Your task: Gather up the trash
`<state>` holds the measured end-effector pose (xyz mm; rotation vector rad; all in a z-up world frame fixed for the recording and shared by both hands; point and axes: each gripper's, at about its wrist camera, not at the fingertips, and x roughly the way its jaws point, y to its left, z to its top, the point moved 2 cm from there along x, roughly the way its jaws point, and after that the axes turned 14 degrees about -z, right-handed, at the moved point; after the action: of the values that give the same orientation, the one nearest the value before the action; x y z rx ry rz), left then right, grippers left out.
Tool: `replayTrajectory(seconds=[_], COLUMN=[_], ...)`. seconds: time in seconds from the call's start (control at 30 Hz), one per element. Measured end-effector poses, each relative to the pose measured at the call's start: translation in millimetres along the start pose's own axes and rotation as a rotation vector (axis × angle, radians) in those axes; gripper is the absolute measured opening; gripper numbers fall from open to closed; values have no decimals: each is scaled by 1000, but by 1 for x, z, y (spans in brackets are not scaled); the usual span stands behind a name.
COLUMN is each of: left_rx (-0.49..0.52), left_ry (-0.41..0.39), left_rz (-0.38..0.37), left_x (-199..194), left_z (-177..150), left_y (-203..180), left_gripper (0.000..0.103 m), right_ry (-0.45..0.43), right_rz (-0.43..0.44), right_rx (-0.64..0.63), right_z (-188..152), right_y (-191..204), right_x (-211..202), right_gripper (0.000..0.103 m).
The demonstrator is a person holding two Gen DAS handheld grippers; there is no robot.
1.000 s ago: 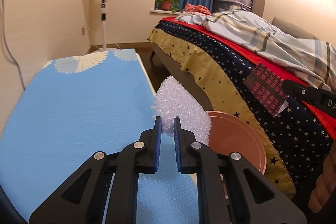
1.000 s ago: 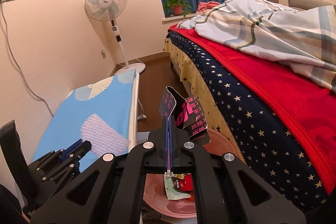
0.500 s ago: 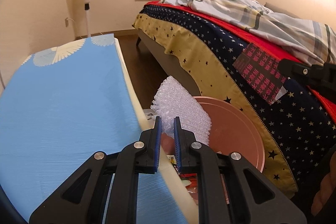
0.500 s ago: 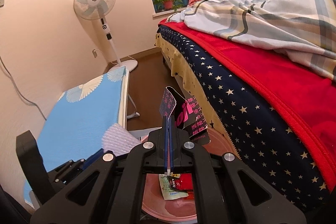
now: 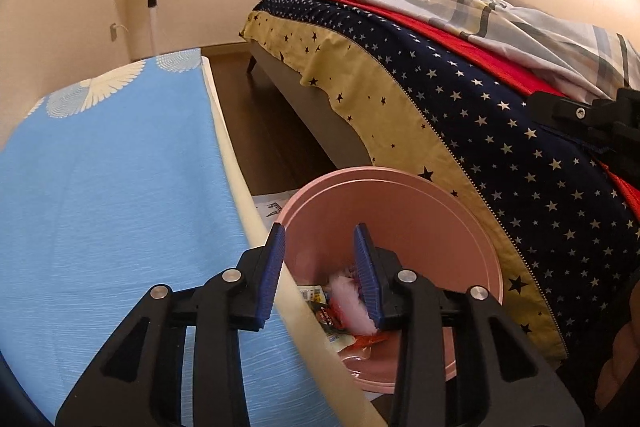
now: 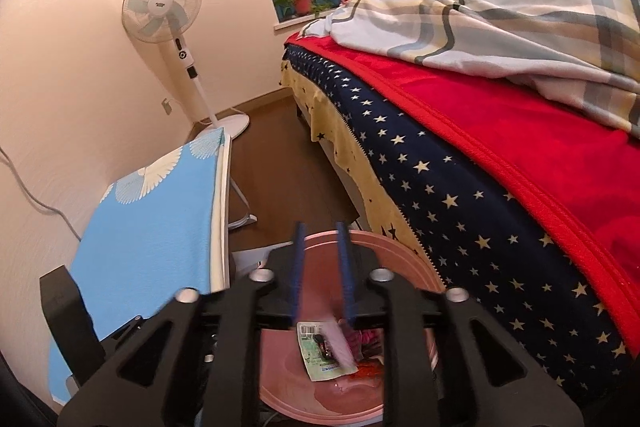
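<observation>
A pink round bin [image 5: 472,239] stands on the floor between the ironing board and the bed; it also shows in the right wrist view [image 6: 404,251]. My left gripper [image 5: 320,239] is open and empty above the bin's left side. Bubble wrap [image 5: 352,303] lies inside the bin on wrappers. My right gripper [image 6: 322,233] is open and empty above the bin. A green and white wrapper [image 6: 320,355] and red scraps [image 6: 368,371] lie in the bin below it. The right gripper's body [image 5: 592,123] shows at the right edge of the left wrist view.
A blue-covered ironing board [image 5: 100,187] stands on the left, also in the right wrist view [image 6: 160,219]. A bed with a starred cover [image 6: 460,195] is on the right. A standing fan [image 6: 168,7] is by the far wall. Papers [image 5: 272,207] lie on the floor.
Both grippers opened. The bubble wrap dropped from the left gripper and the red-and-black packet from the right gripper; both left grippers over the bin. The left gripper moved right off the board.
</observation>
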<state>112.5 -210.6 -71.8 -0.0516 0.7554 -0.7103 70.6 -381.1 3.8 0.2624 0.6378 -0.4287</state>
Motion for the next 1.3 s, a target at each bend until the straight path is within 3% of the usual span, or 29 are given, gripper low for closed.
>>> replayTrajectory(seconds=[0.17, 0.27, 0.37, 0.53, 0.73, 0.97, 1.3], left_rx=[-3, -12, -14, -7, 0, 22, 6], left_ry=[-25, -52, -91, -150, -216, -267, -264], left_rz=[25, 39, 59, 91, 125, 195, 240], left_x=[-17, -33, -54, -86, -127, -172, -206], left_z=[2, 3, 5, 7, 6, -5, -44], left_y=[7, 12, 14, 10, 4, -10, -21], left_gripper=[36, 36, 48, 58, 75, 88, 90], right_ry=[-15, -36, -64, -113, -148, -167, -142], right_rz=[1, 10, 27, 56, 65, 71, 72], right_rx=[20, 23, 6, -34, -49, -95, -128], right_z=[3, 4, 6, -1, -13, -31, -68], right_y=[-4, -6, -3, -3, -11, -13, -8], right_x=[-10, -23, -41, -76, -106, -126, -137], right_gripper=[32, 45, 56, 81, 95, 98, 98])
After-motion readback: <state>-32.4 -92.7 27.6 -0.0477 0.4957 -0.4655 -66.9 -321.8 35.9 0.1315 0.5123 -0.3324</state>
